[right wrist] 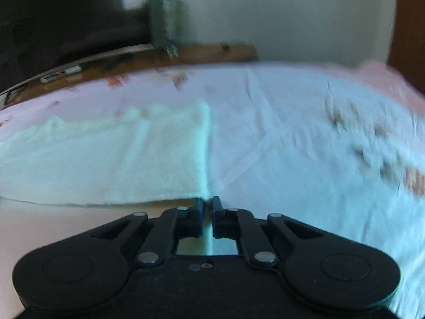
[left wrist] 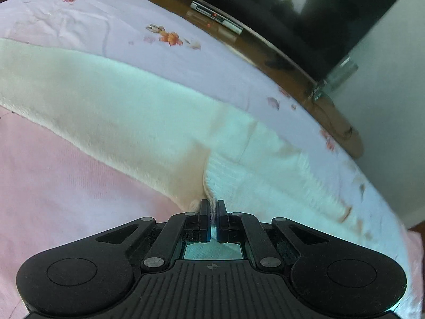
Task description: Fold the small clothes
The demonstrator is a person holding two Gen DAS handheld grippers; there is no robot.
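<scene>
Left gripper [left wrist: 212,208] fingers pinching white garment [left wrist: 127,111] ribbed hem; right gripper [right wrist: 208,204] fingers closed at garment's corner, readying fold across bed [left wrist: 66,180].

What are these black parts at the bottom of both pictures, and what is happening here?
They are two hand-held tongs; a person carries one in each hand, and a camera on each looks forward along its fingers. One picture comes from the left tongs, the other from the right tongs. On a pink floral bedsheet lies a small white knitted garment. The left tongs are shut on its ribbed edge. The right tongs are closed at a corner of the garment; whether they pinch the cloth is too blurred to tell.
</scene>
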